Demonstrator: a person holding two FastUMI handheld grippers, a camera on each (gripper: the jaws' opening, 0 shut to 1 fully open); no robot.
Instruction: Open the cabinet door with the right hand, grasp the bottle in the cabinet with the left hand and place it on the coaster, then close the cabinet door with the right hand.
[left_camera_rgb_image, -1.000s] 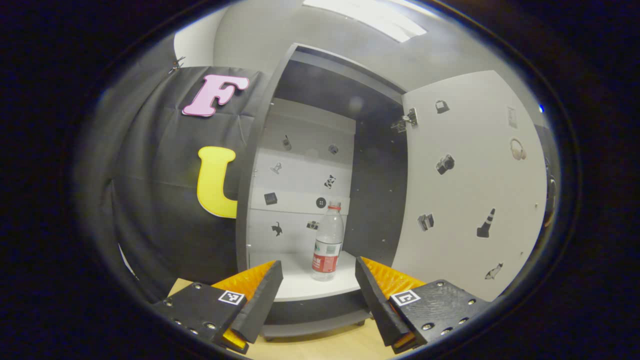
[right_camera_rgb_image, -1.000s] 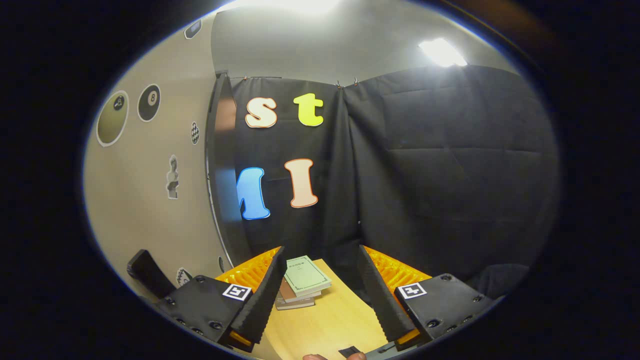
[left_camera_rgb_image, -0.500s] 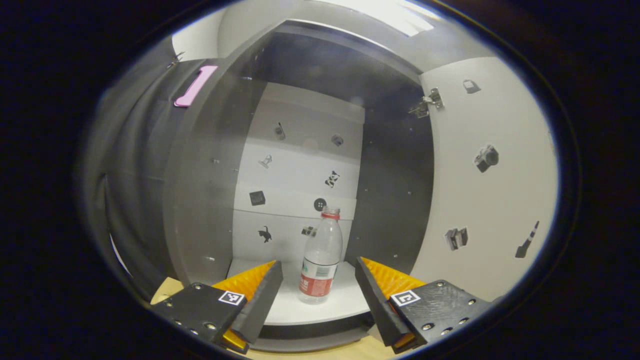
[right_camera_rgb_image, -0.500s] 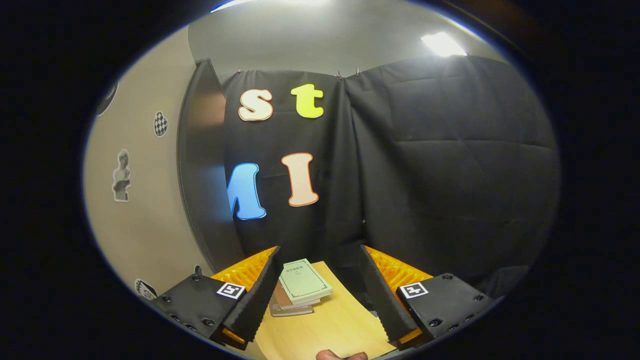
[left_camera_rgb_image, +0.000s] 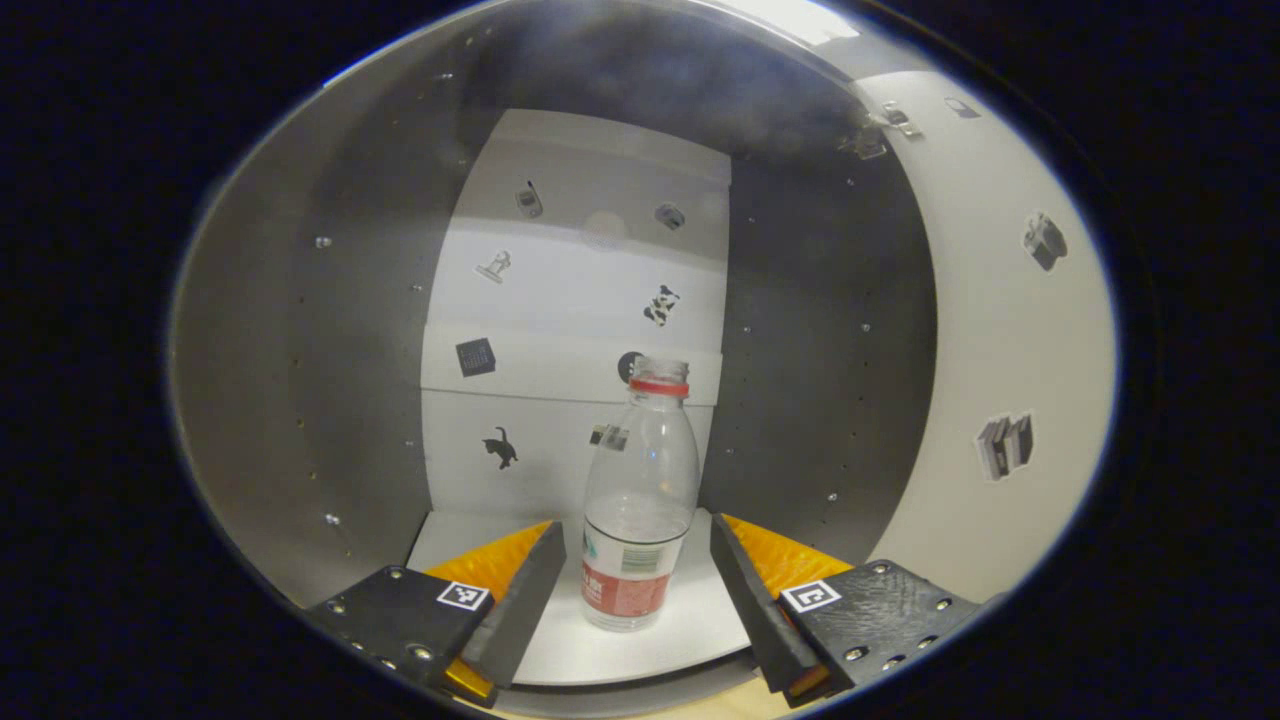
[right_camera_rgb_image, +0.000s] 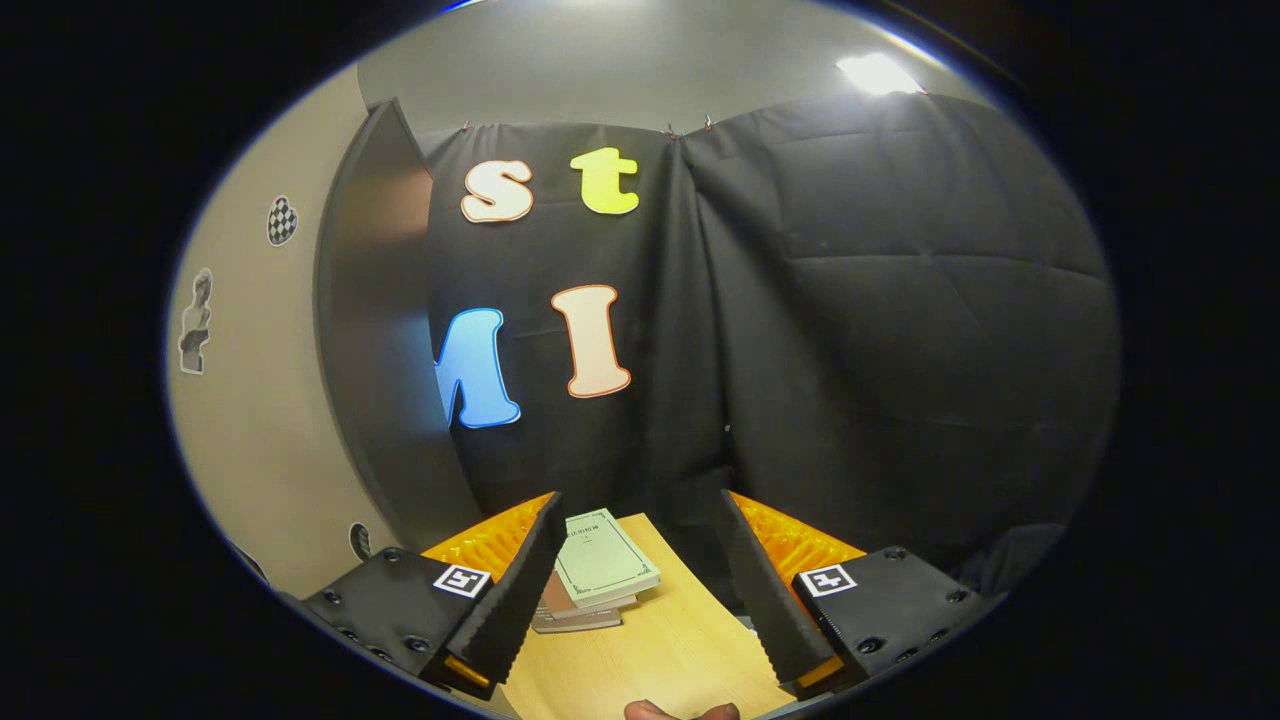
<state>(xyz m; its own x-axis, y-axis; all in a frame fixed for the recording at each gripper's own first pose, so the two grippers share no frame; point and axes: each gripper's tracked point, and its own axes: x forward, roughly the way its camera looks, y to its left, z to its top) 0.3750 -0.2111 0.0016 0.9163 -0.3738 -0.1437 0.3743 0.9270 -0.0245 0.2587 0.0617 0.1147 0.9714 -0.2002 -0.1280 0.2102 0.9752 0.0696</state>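
Left gripper view: bottle (left_camera_rgb_image: 638, 500) nearer now.

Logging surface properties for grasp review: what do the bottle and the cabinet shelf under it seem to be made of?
Bottle: probably thin clear plastic, glossy; the back wall shows through it, and a printed label wraps its lower part. Cabinet shelf: smooth, white, matte, likely laminated board, though the look leaves this open.

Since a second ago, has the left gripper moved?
Yes. The left gripper has pushed forward into the cabinet: the bottle now stands between its open fingers.
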